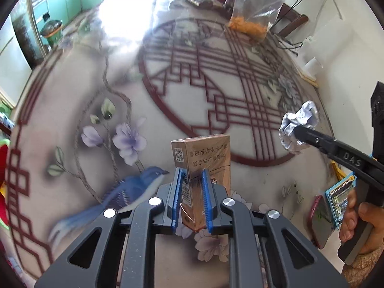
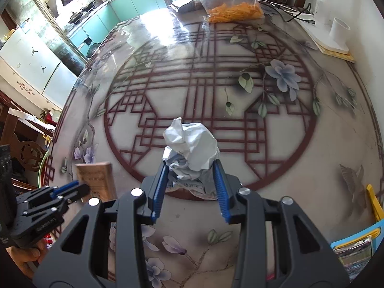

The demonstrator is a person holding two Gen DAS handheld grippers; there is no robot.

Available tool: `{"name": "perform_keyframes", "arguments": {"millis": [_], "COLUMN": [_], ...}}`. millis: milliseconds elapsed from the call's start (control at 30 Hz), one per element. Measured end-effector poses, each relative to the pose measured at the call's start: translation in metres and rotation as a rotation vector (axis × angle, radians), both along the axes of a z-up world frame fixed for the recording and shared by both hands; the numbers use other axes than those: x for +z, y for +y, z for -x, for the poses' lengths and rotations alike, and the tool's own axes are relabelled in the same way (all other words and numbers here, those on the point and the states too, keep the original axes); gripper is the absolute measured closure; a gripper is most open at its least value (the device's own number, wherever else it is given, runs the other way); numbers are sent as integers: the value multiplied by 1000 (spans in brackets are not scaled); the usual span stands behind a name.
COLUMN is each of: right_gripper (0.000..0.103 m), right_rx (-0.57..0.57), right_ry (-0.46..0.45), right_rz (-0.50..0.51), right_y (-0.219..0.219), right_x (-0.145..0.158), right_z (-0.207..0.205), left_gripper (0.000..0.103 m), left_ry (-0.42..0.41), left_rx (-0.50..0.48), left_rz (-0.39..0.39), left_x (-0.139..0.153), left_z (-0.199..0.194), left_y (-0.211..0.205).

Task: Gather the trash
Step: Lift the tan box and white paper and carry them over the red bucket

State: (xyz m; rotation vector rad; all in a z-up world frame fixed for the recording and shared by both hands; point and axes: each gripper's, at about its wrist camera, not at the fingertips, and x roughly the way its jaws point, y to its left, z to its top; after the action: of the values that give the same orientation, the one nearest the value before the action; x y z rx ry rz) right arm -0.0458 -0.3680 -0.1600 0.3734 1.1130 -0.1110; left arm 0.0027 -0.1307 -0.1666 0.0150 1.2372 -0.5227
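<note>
Left wrist view first: the left gripper (image 1: pixel 192 184) has its blue pads clamped on the narrow sides of a brown cigarette pack (image 1: pixel 201 160), jaws nearly closed because the box is slim that way round. It stands up out of the fingers with the barcode side toward the camera, and looks to be clear of the worktop (image 1: pixel 96 100), though I can't say that for sure. Gripping low on the pack makes sense to me, since cardboard is stiffer near an end. Over in the right wrist view, the right gripper (image 2: pixel 189 175) is only partly closed around a crumpled paper ball (image 2: pixel 192 146), pads pushing into its sides, most of the wad sticking out past the tips. Soft stuff like that squashes, so a looser pinch is probably enough. Both bits of trash are up in the grippers, side by side over the flower-and-lattice printed worktop. Further out there's a plastic bag with orange shreds (image 2: pixel 230 7) at the far edge, and a phone (image 1: pixel 321 220) near the person's right hand (image 1: pixel 355 225). No bin in either view, so my guess is both loads need carrying off somewhere next.
</note>
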Motion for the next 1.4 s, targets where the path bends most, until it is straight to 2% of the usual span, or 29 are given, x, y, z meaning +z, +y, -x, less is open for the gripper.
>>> {"name": "perform_keyframes", "arguments": {"millis": [733,833,1400], "right_gripper": [66,66,66], "right_rx": [68,78,111], "right_ry": [-30,-28,-18], "right_rz": [6,8,36], "right_y": [45,54,110], "right_x": [13,13,16], "right_z": [-23,-26,-43], "left_gripper": [90,90,90], "left_ry": [-60,-71,-76], "left_rx": [102,107,129], "left_rz": [6,-12,16], "left_x": [19,20,20], "left_z": [-12,-12,-20], "left_y": [57,63,117]}}
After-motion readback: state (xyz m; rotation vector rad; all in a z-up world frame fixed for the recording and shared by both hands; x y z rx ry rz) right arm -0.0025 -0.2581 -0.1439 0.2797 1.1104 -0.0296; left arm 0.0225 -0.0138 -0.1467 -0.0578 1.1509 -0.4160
